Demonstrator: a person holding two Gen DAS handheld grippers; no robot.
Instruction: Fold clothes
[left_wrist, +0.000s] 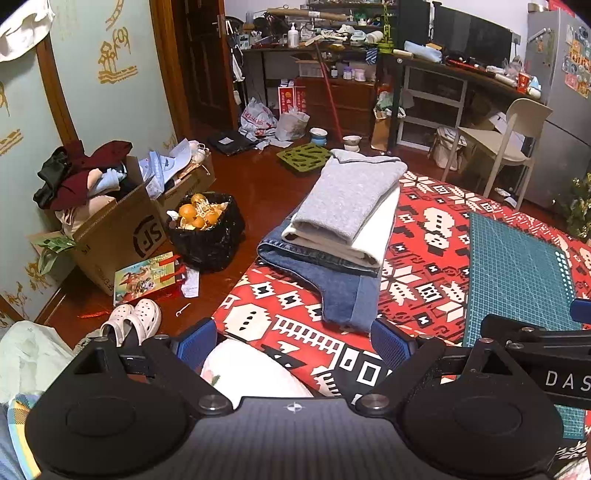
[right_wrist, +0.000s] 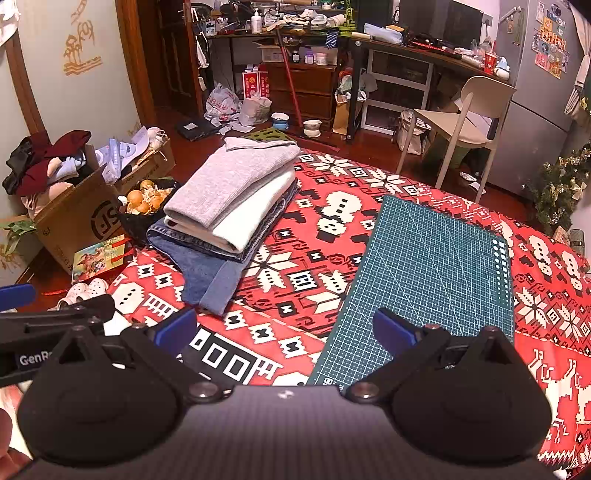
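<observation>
A stack of folded clothes lies on the red patterned tablecloth (left_wrist: 295, 314): a grey sweater (left_wrist: 347, 195) on top, a cream garment (left_wrist: 373, 229) under it, blue jeans (left_wrist: 332, 280) at the bottom. The stack also shows in the right wrist view, with the grey sweater (right_wrist: 229, 181), the cream garment (right_wrist: 251, 218) and the jeans (right_wrist: 210, 273). My left gripper (left_wrist: 293, 343) is open and empty, near the table's front edge, short of the jeans. My right gripper (right_wrist: 284, 328) is open and empty, over the tablecloth (right_wrist: 295, 258) beside the green cutting mat (right_wrist: 436, 258).
The green cutting mat (left_wrist: 517, 266) lies right of the stack. On the floor to the left stand a cardboard box of clothes (left_wrist: 110, 229), a black bag with oranges (left_wrist: 207, 229) and white shoes (left_wrist: 133, 321). A cream chair (right_wrist: 458, 125) and cluttered desks stand behind.
</observation>
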